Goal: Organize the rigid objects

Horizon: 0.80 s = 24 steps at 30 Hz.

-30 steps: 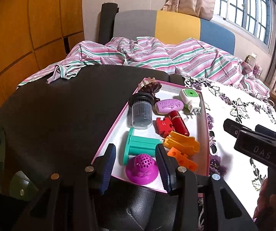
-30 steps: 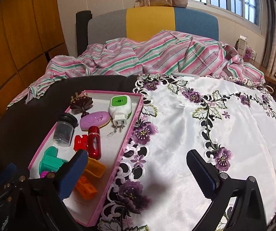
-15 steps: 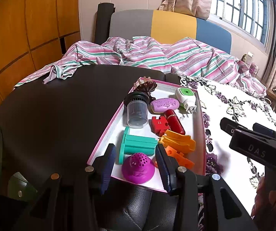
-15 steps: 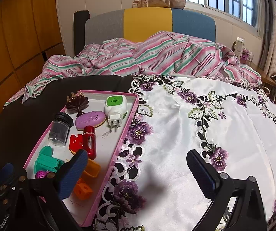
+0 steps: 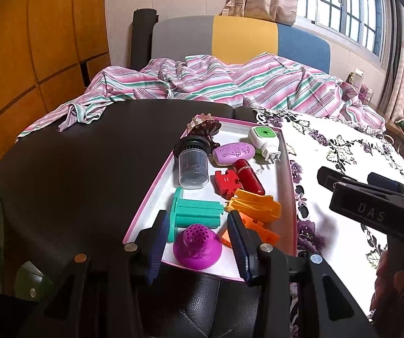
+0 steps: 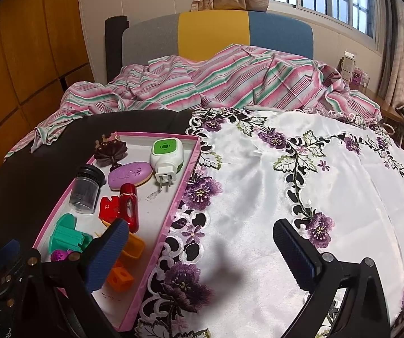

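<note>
A pink-rimmed white tray (image 5: pixel 151 197) holds several small objects: a clear jar with a black cap (image 5: pixel 192 166), a purple soap (image 5: pixel 234 153), a white and green plug (image 5: pixel 265 140), a red tube (image 5: pixel 248 176), a teal spool (image 5: pixel 196 214), orange clips (image 5: pixel 255 205) and a magenta perforated cone (image 5: pixel 197 246). My left gripper (image 5: pixel 197 243) hovers open over the tray's near end. The cone shows between its fingers, untouched. My right gripper (image 6: pixel 200 253) stands wide open above the embroidered cloth (image 6: pixel 272 183), with nothing between its fingers. The tray (image 6: pixel 185 180) lies to its left.
The tray rests on a black leather surface (image 5: pixel 75 169). A white cloth with purple flowers covers the right half. A striped pink and green sheet (image 5: pixel 216 81) is bunched behind, before a grey, yellow and blue headboard. Wooden panels (image 5: pixel 32 56) stand at the left.
</note>
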{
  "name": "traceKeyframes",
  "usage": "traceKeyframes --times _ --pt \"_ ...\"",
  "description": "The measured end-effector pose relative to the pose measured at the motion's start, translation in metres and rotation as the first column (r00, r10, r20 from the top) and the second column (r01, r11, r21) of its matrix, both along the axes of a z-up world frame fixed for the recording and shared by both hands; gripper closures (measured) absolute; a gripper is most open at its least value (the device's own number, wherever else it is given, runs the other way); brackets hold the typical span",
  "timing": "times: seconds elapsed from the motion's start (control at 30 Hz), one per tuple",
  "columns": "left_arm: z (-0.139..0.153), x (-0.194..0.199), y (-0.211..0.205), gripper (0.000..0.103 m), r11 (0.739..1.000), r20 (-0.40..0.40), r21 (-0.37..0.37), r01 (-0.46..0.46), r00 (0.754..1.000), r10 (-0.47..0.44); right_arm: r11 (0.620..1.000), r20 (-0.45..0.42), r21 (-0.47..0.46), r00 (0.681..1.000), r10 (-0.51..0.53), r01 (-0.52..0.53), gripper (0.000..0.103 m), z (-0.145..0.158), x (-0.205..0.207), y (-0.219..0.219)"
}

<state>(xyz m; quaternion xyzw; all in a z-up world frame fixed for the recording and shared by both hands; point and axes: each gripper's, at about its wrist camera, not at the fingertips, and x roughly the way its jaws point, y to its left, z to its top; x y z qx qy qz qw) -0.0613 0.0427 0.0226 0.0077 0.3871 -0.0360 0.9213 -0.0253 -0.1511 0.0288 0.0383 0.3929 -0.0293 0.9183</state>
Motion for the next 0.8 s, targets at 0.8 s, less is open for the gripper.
traceKeyframes --times 0.8 --pt "0.0001 0.0005 0.0001 0.06 1.0 0.003 -0.009 0.003 1.0 -0.003 1.0 -0.017 0.0 1.0 -0.005 0.005 0.0 -0.0076 0.0025 0.0004"
